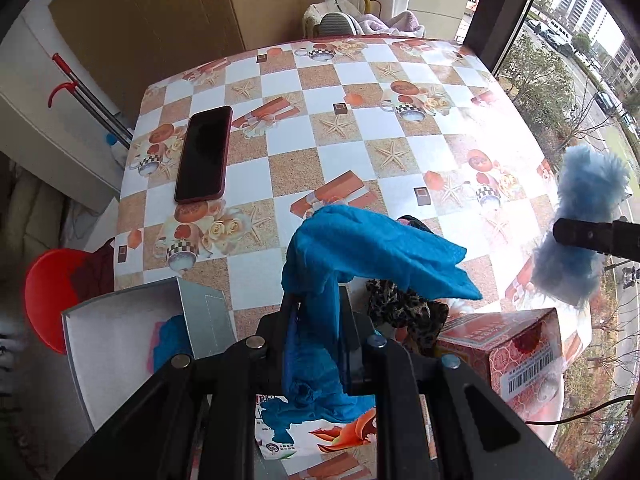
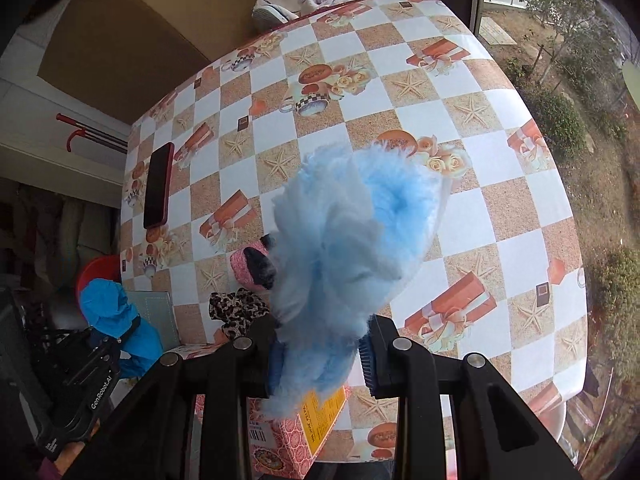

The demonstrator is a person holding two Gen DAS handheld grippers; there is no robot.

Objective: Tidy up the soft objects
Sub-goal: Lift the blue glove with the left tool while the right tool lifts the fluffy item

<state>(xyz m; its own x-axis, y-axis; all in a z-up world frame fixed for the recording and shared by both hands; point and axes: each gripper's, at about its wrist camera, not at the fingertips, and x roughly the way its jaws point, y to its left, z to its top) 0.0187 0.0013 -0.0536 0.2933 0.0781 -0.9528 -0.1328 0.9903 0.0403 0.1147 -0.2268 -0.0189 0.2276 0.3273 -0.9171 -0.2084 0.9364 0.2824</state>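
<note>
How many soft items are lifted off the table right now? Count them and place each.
2. The blue cloth hangs from the left tool; the fluffy light-blue piece is clamped in the right tool. Others lie below.

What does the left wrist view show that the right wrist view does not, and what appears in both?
Only the left wrist view shows inside the grey box, where blue and pink fabric lies. Only the right wrist view shows the pink band clearly. Both share the phone, the leopard-print fabric, the blue cloth in the left tongs, and the fluffy blue item in the right tongs.
</note>
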